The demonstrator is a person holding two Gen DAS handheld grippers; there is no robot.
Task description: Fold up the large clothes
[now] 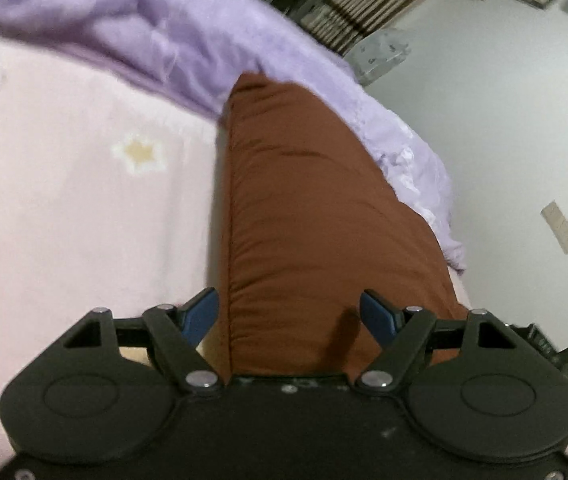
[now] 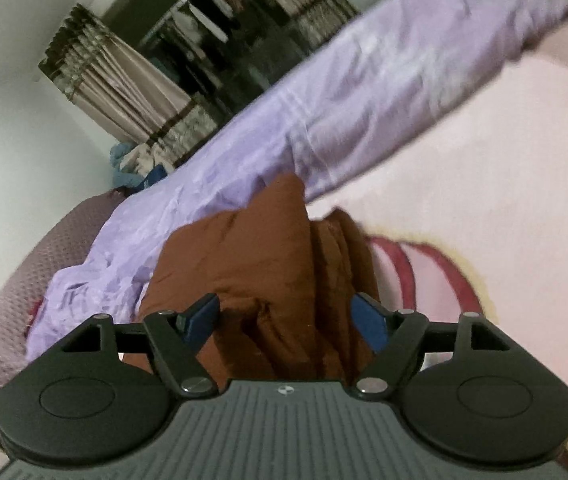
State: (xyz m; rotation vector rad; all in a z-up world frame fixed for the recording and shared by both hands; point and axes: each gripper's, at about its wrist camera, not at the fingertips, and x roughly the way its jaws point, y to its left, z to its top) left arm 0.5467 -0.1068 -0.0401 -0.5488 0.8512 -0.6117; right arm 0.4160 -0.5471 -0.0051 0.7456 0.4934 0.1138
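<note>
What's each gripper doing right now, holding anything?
Left gripper: open, over the brown garment, fingers clear of it.
Right gripper: open, brown garment between the fingers, not gripped.

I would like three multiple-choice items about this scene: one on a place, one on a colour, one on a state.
1. Where does the brown garment lie?
A. on the pink bed cover, next to the purple sheet
B. on the floor
C. on a chair

2. What colour are the pads on the gripper fingers?
A. red
B. blue
C. white

3. How do the jaws of the left gripper stand?
A. shut on the garment
B. shut on nothing
C. open

Key: 1 A, the garment rests on the pink cover beside the purple sheet. 2 B, the pads look blue. 3 C, the pads stand apart and press on nothing.
</note>
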